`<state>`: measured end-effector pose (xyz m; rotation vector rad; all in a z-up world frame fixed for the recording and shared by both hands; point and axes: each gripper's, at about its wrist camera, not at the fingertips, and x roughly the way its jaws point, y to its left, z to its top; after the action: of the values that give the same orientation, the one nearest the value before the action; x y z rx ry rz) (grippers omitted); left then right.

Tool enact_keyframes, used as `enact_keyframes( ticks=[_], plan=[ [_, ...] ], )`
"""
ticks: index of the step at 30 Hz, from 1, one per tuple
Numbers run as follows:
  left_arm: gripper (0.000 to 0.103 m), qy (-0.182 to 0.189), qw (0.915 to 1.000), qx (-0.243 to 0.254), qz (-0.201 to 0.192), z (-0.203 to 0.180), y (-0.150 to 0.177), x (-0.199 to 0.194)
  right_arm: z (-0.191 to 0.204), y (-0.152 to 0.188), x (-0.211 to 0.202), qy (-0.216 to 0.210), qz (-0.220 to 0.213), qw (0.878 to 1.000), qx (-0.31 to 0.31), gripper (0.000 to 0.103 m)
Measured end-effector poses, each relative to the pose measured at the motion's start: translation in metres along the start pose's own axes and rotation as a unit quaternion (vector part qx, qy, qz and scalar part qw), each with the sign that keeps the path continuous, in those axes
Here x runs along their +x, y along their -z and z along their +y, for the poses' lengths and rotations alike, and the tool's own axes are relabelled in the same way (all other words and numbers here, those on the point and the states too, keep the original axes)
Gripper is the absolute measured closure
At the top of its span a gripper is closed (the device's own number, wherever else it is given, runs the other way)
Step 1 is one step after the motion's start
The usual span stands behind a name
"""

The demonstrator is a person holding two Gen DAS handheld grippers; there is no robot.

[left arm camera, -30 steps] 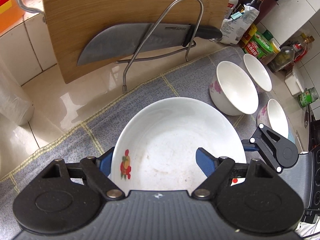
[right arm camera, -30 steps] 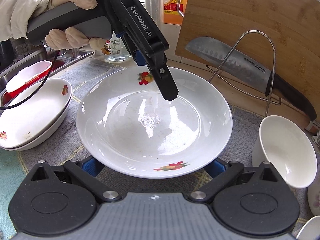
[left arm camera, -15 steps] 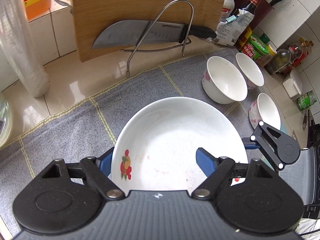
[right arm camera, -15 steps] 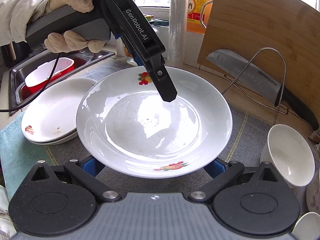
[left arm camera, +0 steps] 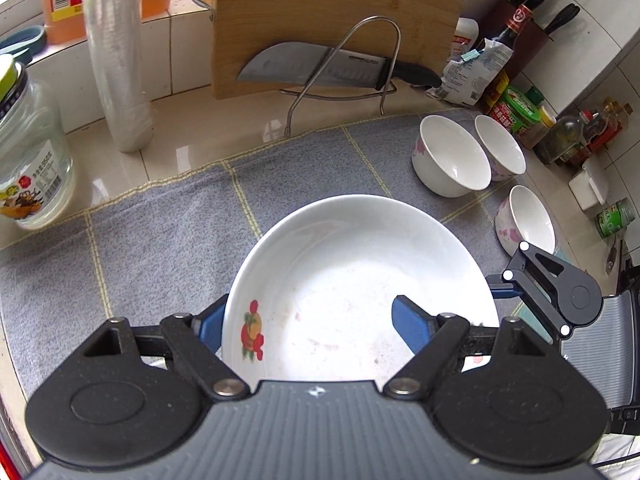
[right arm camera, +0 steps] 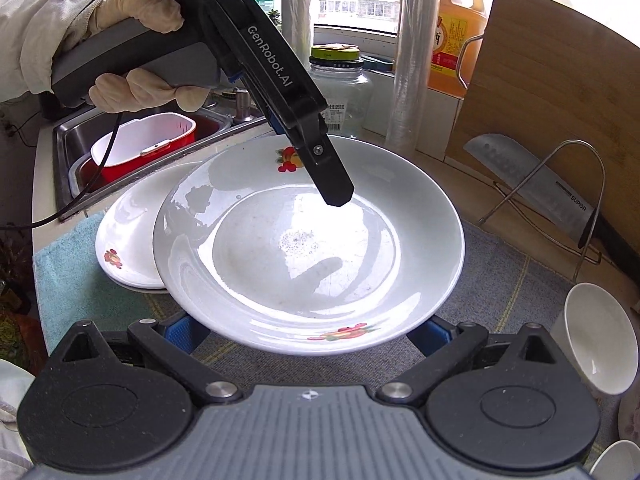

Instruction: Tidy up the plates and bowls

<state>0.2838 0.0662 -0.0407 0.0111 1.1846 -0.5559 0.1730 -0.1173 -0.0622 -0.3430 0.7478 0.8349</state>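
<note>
Left wrist view: the left gripper (left arm camera: pixel 308 320) clamps the rim of the white fruit-print plate (left arm camera: pixel 360 280), one blue finger under it and one inside. The plate hangs above the grey checked towel (left arm camera: pixel 168 224), with three small white bowls (left arm camera: pixel 452 156) just beside it. The right gripper (left arm camera: pixel 548 292) sits at the plate's far edge.

Right wrist view: the right gripper (right arm camera: pixel 304 332) has its fingers wide apart beneath the near rim, and whether they squeeze it cannot be told. A gloved hand (right arm camera: pixel 136 52) carries the other tool. The stacked plates (right arm camera: pixel 128 232) wait beside the sink (right arm camera: pixel 120 148).

The risk: glossy glaze held by one edge could slip or tilt and chip the stack on landing. It is a crowded tiled counter, with a cleaver (right arm camera: pixel 532 184) on its rack.
</note>
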Motion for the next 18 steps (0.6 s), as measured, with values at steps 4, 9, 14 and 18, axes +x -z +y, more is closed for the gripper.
enact_keyframes(
  ticks=[4, 9, 14, 18],
  plan=[
    [0.02, -0.007, 0.9998, -0.015, -0.007, 0.006, 0.015, -0.011, 0.01, -0.004, 0.002, -0.012, 0.0, 1.0, -0.014, 0.0],
    [0.02, -0.017, 0.999, -0.039, -0.014, 0.016, 0.035, -0.023, 0.023, -0.01, 0.008, -0.033, 0.003, 0.999, -0.031, 0.0],
    [0.02, -0.025, 0.9975, -0.063, -0.021, 0.028, 0.052, -0.033, 0.036, -0.018, 0.017, -0.051, 0.007, 0.997, -0.048, 0.0],
    [0.02, -0.027, 0.9961, -0.08, -0.027, 0.037, 0.064, -0.04, 0.044, -0.022, 0.023, -0.064, 0.012, 0.996, -0.06, 0.0]
  ],
)
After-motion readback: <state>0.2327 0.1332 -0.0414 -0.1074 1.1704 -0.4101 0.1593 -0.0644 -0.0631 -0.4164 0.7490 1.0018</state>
